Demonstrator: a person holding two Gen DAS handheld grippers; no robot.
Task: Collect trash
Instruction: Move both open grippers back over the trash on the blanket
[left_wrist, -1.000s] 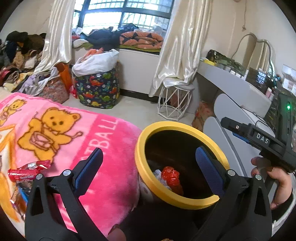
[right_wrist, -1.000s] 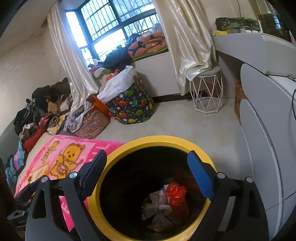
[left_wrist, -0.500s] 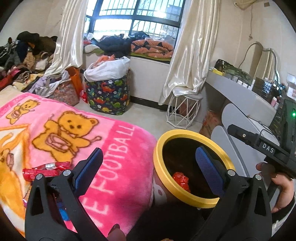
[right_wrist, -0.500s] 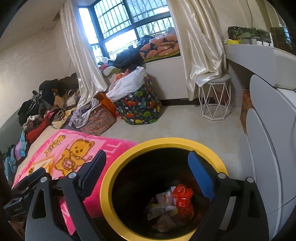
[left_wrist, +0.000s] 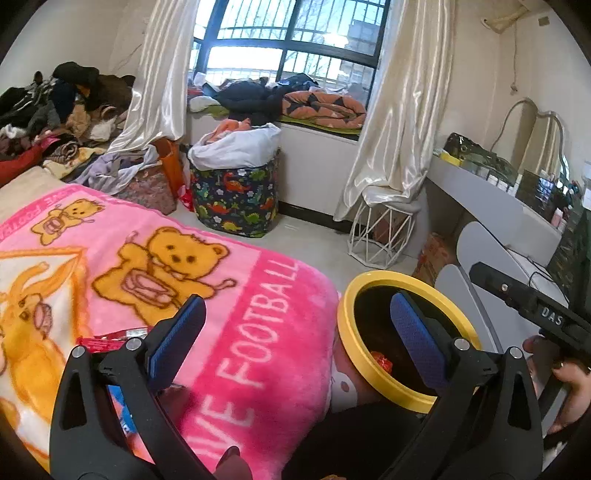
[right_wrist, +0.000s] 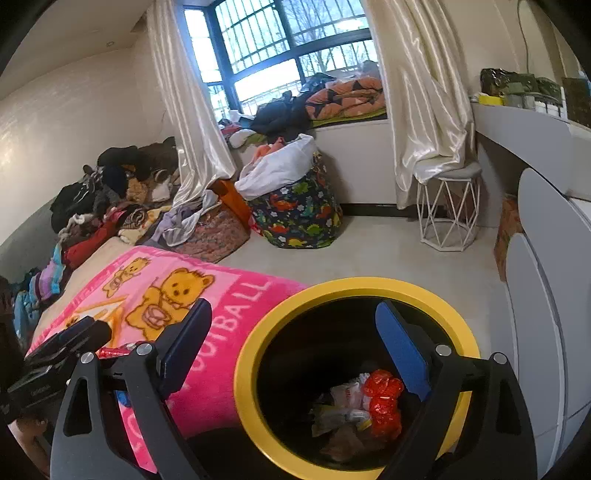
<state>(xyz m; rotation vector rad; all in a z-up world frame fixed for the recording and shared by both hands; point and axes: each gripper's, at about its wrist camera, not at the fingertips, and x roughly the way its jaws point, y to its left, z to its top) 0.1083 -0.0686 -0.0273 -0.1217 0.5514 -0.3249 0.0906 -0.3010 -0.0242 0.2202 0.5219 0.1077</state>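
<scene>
A yellow-rimmed black trash bin (left_wrist: 347, 332) stands beside the pink bear blanket (left_wrist: 221, 280); it also shows in the right wrist view (right_wrist: 251, 354). Red crumpled wrappers (right_wrist: 382, 400) and pale wrappers lie inside it. My left gripper (left_wrist: 295, 339) is open and empty over the blanket's edge, left of the bin. A red snack wrapper (left_wrist: 107, 339) lies on the blanket by its left finger, and a blue-and-orange packet (left_wrist: 120, 402) shows under it. My right gripper (right_wrist: 291, 350) is open and empty above the bin's left rim.
A dinosaur-print laundry bag (left_wrist: 236, 199) and a white wire stool (left_wrist: 380, 236) stand on the floor by the window. A white desk (left_wrist: 491, 199) and grey cabinet fronts (right_wrist: 546, 295) line the right. Piled clothes (left_wrist: 55, 118) lie at left.
Both grippers have shifted left, away from the bin and toward the blanket. The bin now sits further right in both views. Both stay open and empty.
</scene>
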